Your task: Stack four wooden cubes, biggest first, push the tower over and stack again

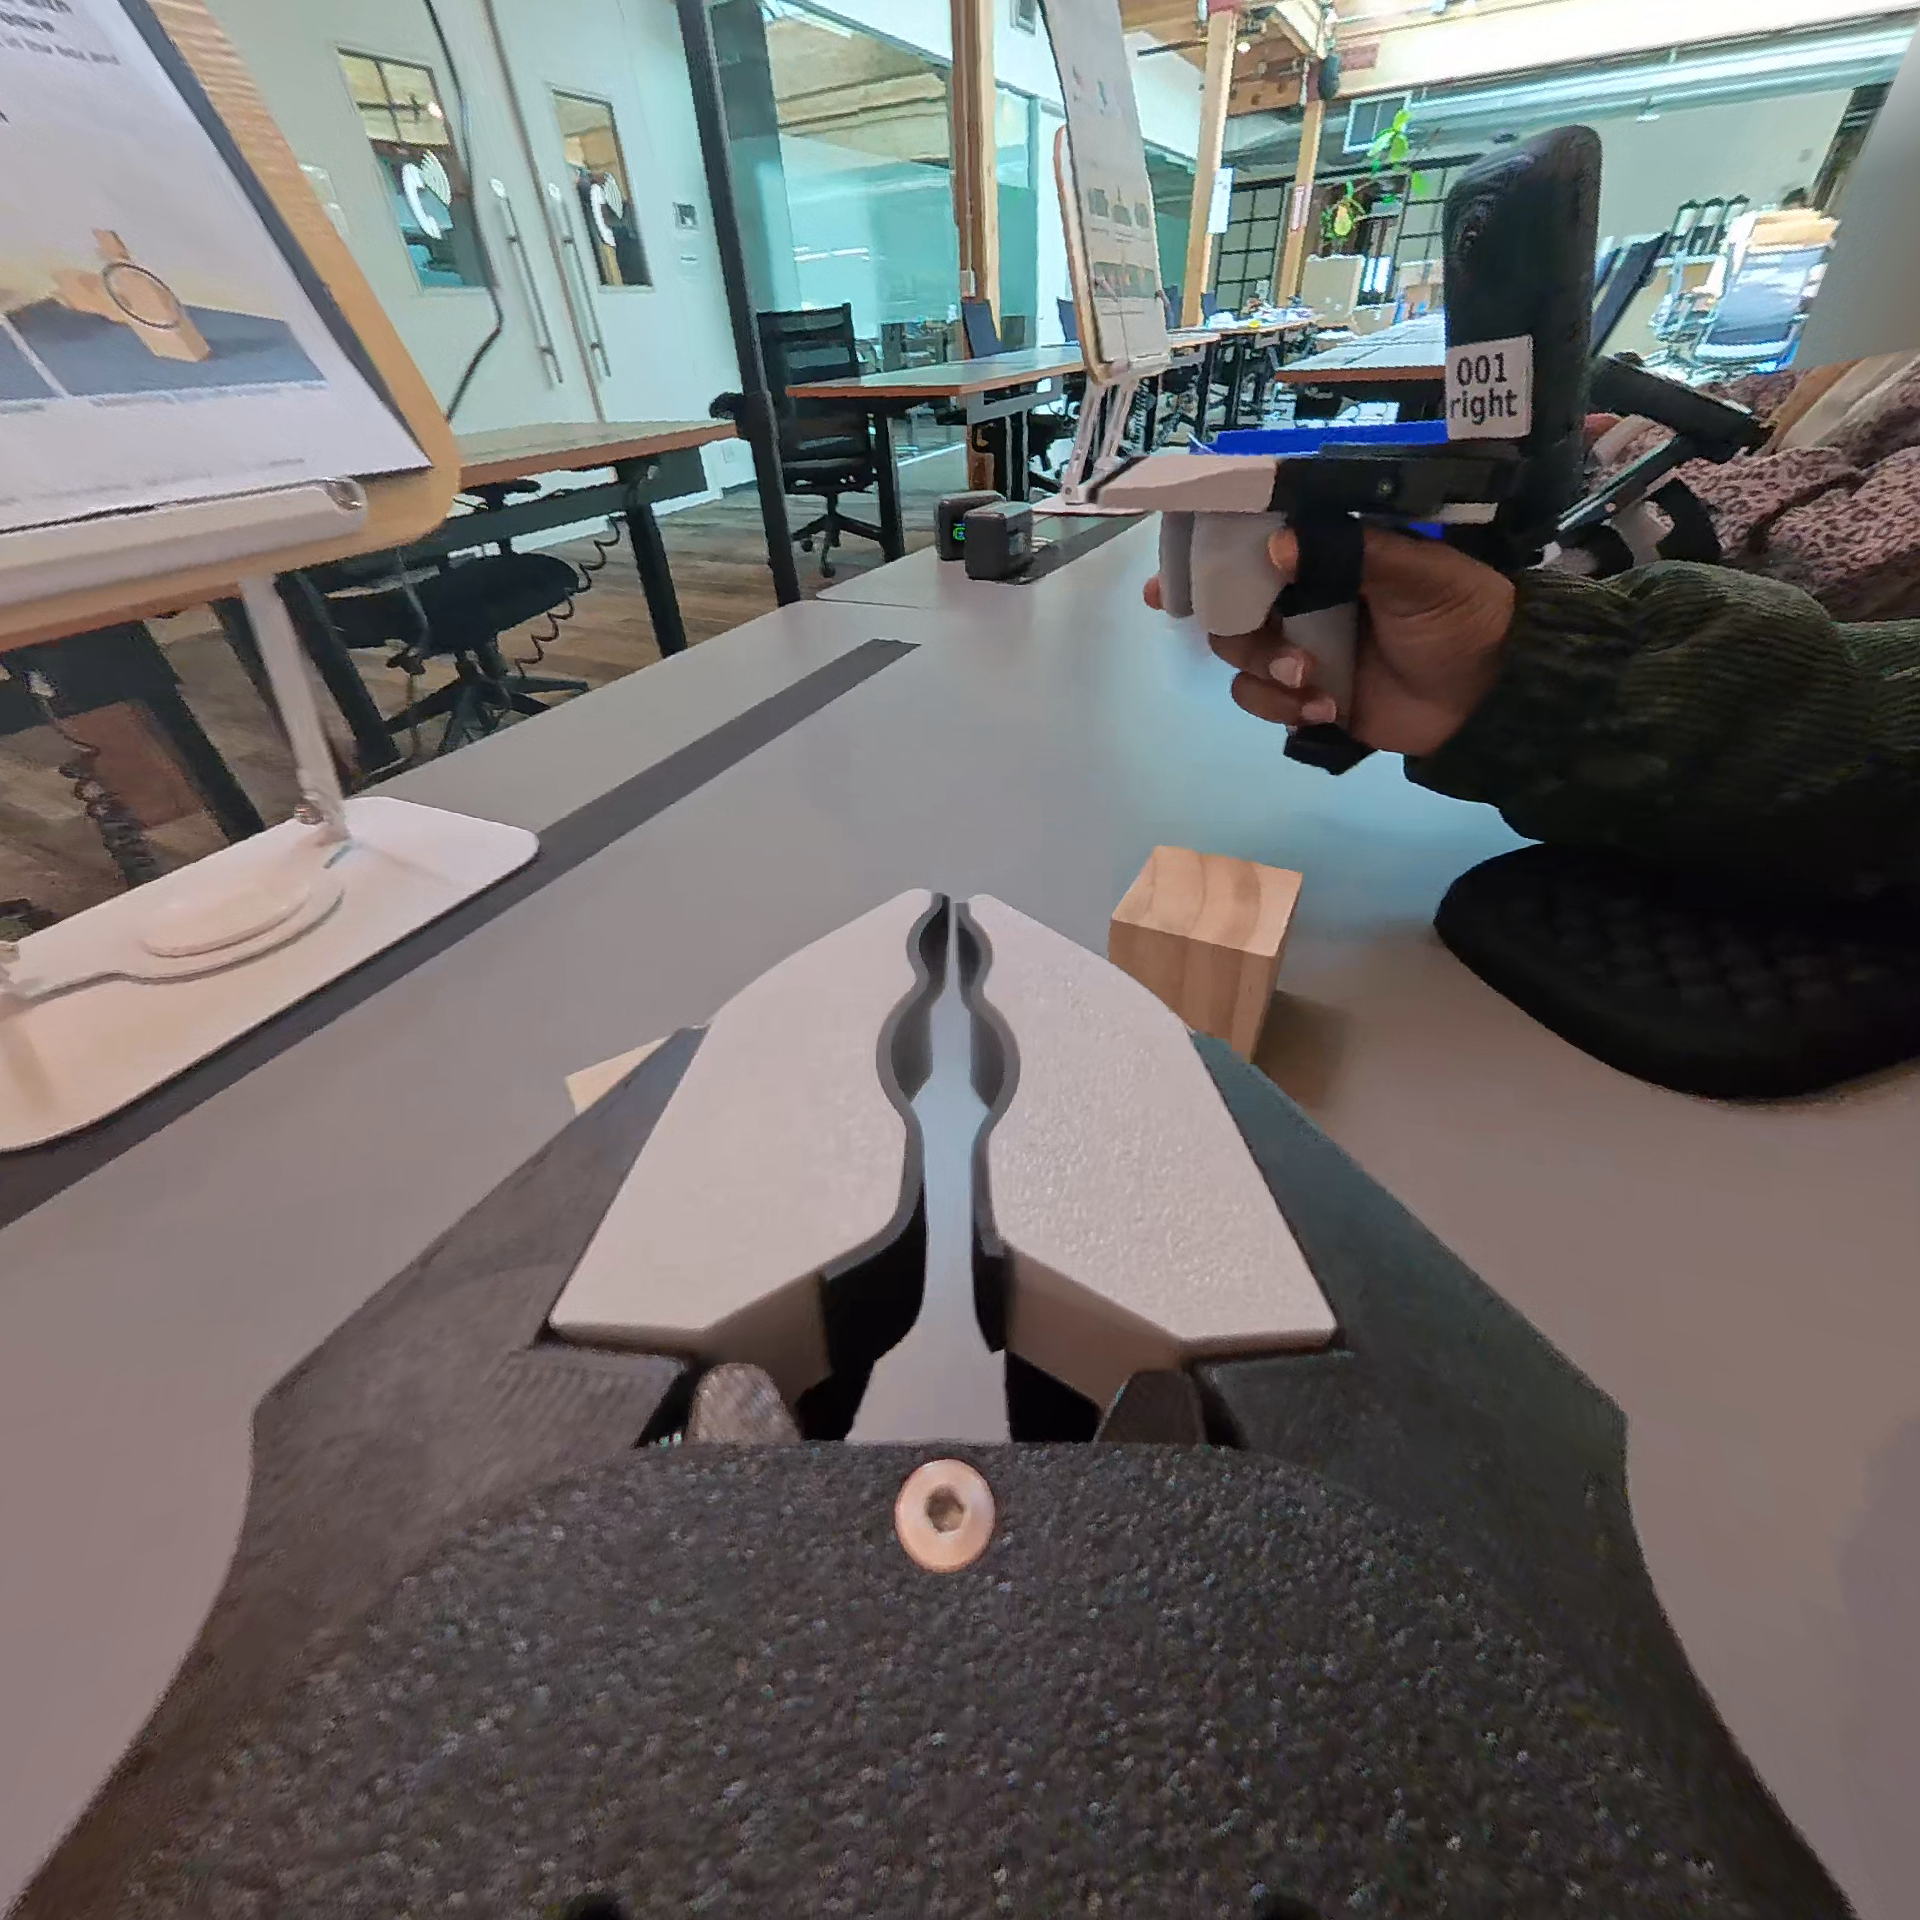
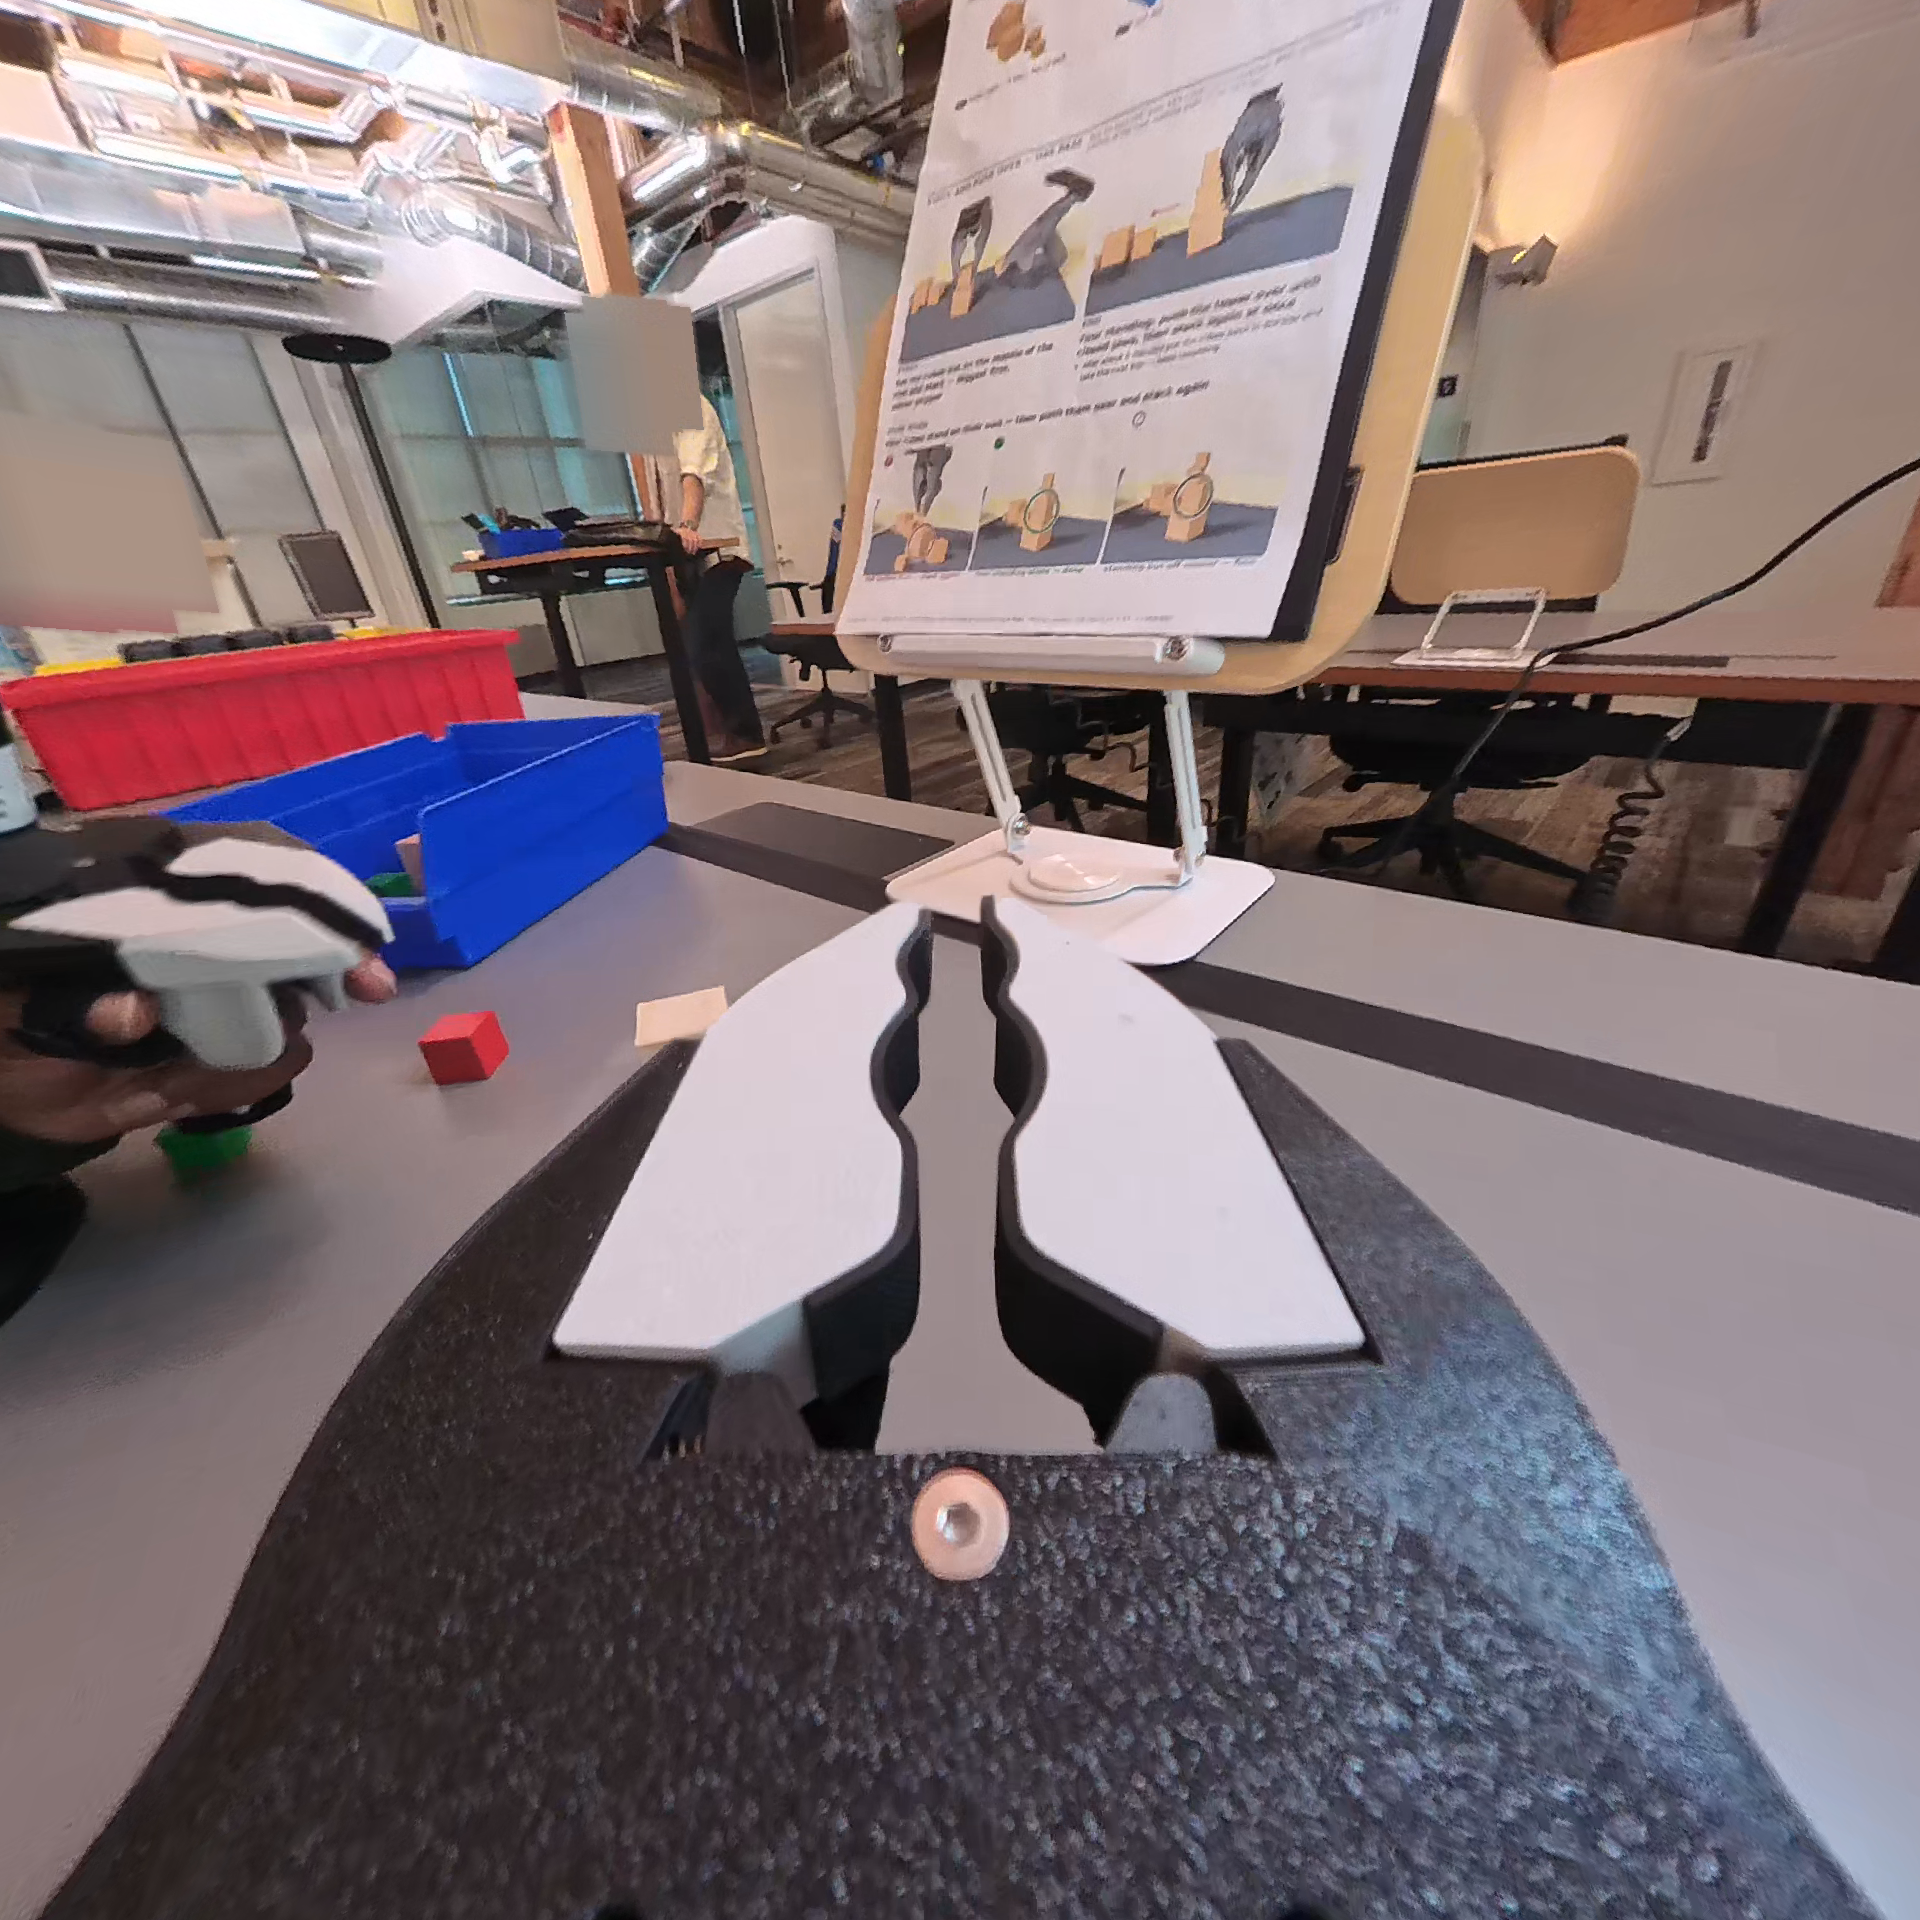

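My left gripper [image 1: 954, 906] is shut with nothing between its pads, low over the grey table [image 1: 935, 748]. A plain wooden cube [image 1: 1205, 961] stands on the table just right of its tips, apart from them. A flat beige tile [image 1: 613, 1081] peeks out at its left side. My right gripper [image 2: 956, 916] is slightly open and empty, pointing at the white base of a document stand [image 2: 1081, 894]. In the left wrist view the right gripper [image 1: 1112, 497] is held high in a hand. In the right wrist view the left gripper [image 2: 369, 920] is at the left, shut.
A red cube [image 2: 464, 1046], a green block [image 2: 205, 1148] under the hand and the beige tile [image 2: 681, 1016] lie on the table. A blue bin [image 2: 447, 821] and a red bin [image 2: 260, 707] stand at the back left. A black cushion [image 1: 1662, 977] lies under the sleeve. One gripper's finger ends stand about 20 cm off the other's.
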`<control>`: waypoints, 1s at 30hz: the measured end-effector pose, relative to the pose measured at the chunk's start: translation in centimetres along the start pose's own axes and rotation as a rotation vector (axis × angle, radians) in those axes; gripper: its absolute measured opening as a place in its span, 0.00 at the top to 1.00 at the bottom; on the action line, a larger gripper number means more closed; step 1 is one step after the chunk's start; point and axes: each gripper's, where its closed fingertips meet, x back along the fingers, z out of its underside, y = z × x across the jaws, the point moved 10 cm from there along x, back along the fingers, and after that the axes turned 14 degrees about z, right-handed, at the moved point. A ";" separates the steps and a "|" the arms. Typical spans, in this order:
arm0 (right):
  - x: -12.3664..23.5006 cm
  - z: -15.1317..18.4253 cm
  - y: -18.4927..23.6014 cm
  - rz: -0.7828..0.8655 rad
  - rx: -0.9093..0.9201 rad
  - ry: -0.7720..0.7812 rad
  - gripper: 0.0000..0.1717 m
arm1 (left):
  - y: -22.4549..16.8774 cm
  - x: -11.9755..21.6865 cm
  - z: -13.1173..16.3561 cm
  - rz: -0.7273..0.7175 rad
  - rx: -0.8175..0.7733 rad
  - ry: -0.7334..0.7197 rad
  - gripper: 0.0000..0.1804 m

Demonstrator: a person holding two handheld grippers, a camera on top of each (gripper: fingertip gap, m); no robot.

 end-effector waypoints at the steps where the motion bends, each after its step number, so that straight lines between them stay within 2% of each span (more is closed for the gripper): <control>1: 0.1 -0.2 -0.1 0.012 0.000 -0.012 0.94 | -0.2 -0.4 0.0 0.021 0.010 0.007 0.95; 5: 0.6 -0.6 -1.0 0.061 -0.027 -0.048 0.92 | -0.3 -3.1 -0.3 0.126 0.068 0.114 0.78; 8: 0.7 -0.7 -1.4 0.073 -0.046 -0.046 0.92 | -0.4 -5.5 -1.0 0.220 0.106 0.239 0.69; 11: 0.6 -0.5 -1.6 0.073 -0.057 -0.032 0.92 | -1.0 -8.6 -1.1 0.321 0.121 0.431 0.62; 16: 0.4 -0.1 -1.6 0.062 -0.057 0.001 0.92 | -2.6 -13.8 0.3 0.406 0.026 0.721 0.50; 18: 0.3 -0.1 -1.6 0.050 -0.063 0.011 0.92 | -2.8 -15.0 1.2 0.373 -0.056 0.829 0.55; 19: 0.3 -0.1 -1.5 0.044 -0.066 0.013 0.92 | -2.6 -15.3 1.5 0.338 -0.116 0.868 0.66; 22: 0.2 0.0 -1.5 0.017 -0.075 0.034 0.93 | -2.7 -15.0 1.0 0.357 -0.175 0.873 0.66; 24: 0.2 0.1 -1.5 0.012 -0.077 0.041 0.94 | -2.1 -13.8 0.4 0.348 -0.169 0.818 0.66; 30: 0.0 0.2 -1.4 0.000 -0.075 0.060 0.95 | 1.6 -7.6 -0.4 0.324 -0.063 0.769 0.66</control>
